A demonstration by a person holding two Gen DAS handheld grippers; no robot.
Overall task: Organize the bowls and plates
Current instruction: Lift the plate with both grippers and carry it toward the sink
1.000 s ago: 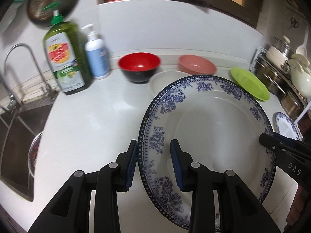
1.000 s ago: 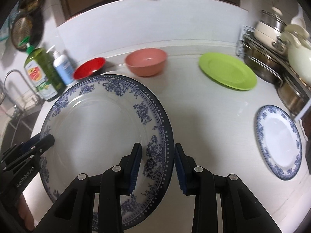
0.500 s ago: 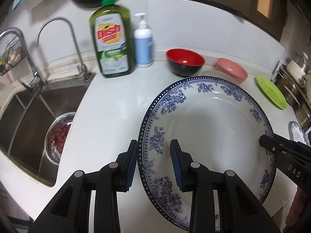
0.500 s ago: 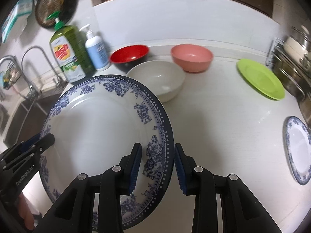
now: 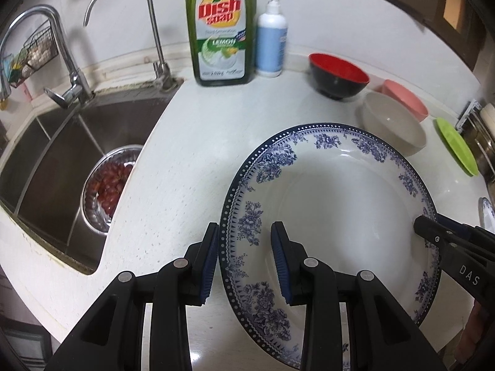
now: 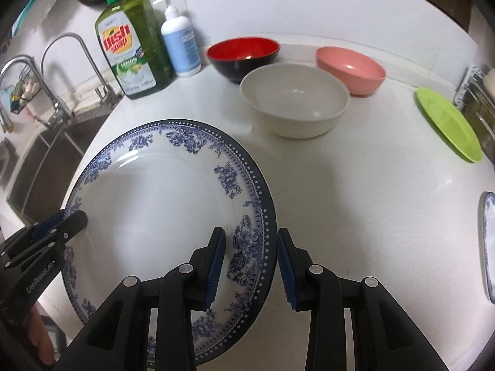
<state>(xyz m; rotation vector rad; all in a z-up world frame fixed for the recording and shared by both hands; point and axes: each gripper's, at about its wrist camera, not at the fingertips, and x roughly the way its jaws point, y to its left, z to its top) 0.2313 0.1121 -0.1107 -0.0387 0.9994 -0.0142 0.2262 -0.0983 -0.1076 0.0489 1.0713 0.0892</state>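
While both grippers straddle its rim, plate (image 5: 340,204) hangs above counter (image 5: 191,160).

Large blue-floral plate (image 5: 334,204) held tilted above the counter (cream (image 6: 294,99), pink (image 6: 351,69), red (image 6: 243,52) bowls behind)

Ahead of me on the white speckled surface (image 5: 198,160) a green bottle of lemon dish soap (image 5: 220,27) stands just beside a white and pale-blue pump bottle (image 5: 271,40) against the wall. To my left is a stainless steel sink (image 5: 55,142) with two curved chrome taps (image 5: 66,61) behind it. In the basin sits a round metal colander of small red fruit (image 5: 108,182). A small wire basket (image 5: 34,49) hangs at the far left.
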